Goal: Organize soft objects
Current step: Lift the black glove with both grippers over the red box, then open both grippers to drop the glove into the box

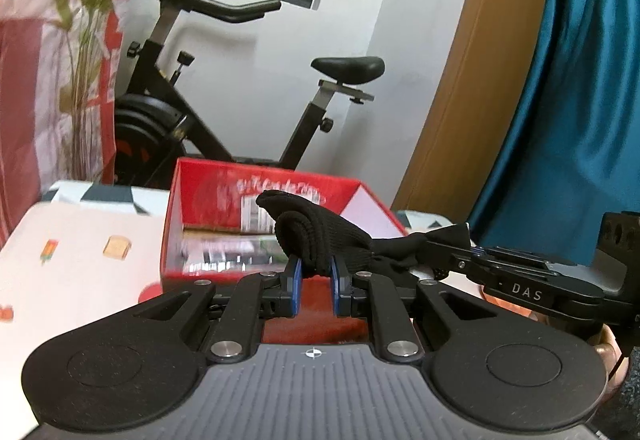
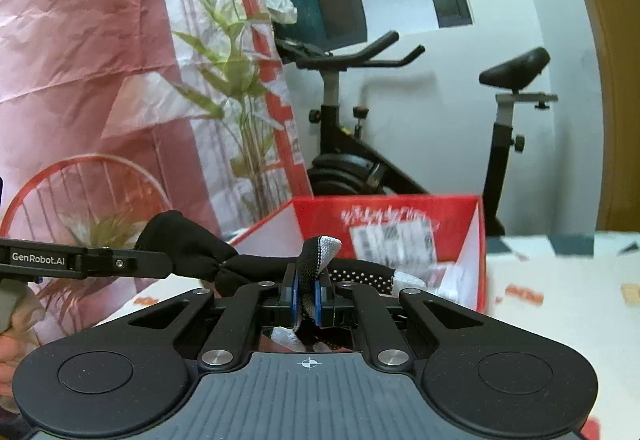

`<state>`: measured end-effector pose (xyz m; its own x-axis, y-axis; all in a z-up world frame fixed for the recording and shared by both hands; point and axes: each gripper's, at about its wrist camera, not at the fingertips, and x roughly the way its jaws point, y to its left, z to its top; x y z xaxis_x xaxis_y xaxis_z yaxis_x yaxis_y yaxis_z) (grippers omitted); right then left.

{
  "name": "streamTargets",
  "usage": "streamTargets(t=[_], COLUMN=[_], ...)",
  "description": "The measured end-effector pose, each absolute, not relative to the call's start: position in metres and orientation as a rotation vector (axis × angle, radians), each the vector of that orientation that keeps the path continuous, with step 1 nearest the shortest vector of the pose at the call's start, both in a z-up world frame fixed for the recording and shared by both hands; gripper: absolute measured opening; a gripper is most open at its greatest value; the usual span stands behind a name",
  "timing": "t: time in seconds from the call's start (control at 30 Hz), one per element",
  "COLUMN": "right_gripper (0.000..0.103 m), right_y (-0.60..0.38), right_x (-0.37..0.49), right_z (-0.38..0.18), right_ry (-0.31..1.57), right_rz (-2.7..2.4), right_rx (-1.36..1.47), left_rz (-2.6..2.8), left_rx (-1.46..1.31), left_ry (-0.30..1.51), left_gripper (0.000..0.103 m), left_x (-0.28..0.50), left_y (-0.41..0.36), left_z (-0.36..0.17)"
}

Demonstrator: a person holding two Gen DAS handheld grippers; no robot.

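Note:
A black knit sock (image 1: 320, 236) with a white-dotted patch (image 2: 360, 276) and white ends hangs stretched between both grippers, above the table. My left gripper (image 1: 315, 266) is shut on its bunched black end, the blue pads (image 1: 297, 272) pressing the folded cloth. From the right side of the left wrist view, my right gripper (image 1: 436, 244) reaches in and pinches the other end. In the right wrist view that gripper (image 2: 306, 282) is shut on a black-and-white striped band (image 2: 318, 254). There my left gripper (image 2: 166, 264) comes in from the left, clamped on the black bulge (image 2: 188, 240).
An open red cardboard box (image 1: 264, 183) (image 2: 400, 215) with printed packs inside stands just beyond the sock on a white patterned tablecloth (image 1: 80, 260) (image 2: 560, 300). Behind are an exercise bike (image 1: 208, 119), a plant (image 2: 236, 79), pink plastic sheeting and a blue curtain (image 1: 580, 79).

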<state>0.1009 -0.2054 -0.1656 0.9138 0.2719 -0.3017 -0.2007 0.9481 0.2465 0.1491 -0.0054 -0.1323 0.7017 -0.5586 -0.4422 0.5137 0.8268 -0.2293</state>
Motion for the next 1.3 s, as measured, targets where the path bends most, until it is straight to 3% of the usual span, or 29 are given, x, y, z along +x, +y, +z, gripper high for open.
streamTargets(t=[0.53, 1.1, 1.3], right_gripper=[0.007, 0.008, 0.022], right_y=[-0.222, -0.239, -0.24], right_x=[0.204, 0.324, 0.336], right_z=[-0.124, -0.176, -0.194], right_ry=[0.388, 0.637, 0.729], right_rz=[0.193, 0.149, 0.141], right_rx=[0.164, 0.172, 0.214], left_rz=[-0.574, -0.519, -0.492], left_rx=[-0.066, -0.041, -0.013], left_ry=[0.532, 0.735, 0.752], left_gripper=[0.015, 0.015, 0.016], left_x=[0.244, 0.344, 0.358], left_y=[-0.023, -0.038, -0.04], left_z=[-0.113, -0.166, -0.173])
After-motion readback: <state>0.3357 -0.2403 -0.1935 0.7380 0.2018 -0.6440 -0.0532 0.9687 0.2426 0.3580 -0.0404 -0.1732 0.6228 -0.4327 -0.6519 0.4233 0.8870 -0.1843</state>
